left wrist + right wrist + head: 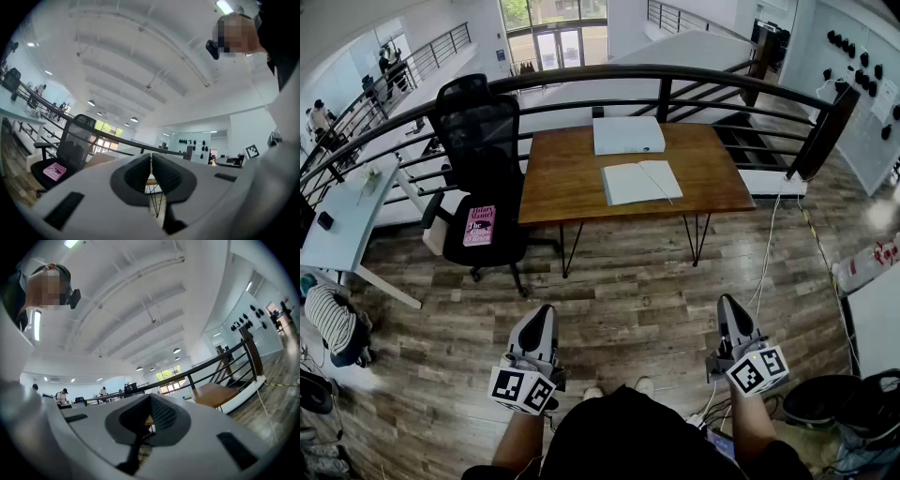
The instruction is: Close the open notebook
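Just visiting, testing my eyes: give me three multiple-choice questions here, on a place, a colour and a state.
1. Where is the pink book? A floor; B chair seat; C railing.
2. What colour is the chair? A white; B red; C black.
3. The notebook is: A open; B shut; C upright.
Answers: 1 B, it lies on the seat; 2 C, black back and seat; 3 A, its pages lie spread on the table.

The open notebook (641,182) lies flat on the wooden desk (562,178), white pages up, toward the desk's near right edge, just in front of a closed white laptop (628,135).
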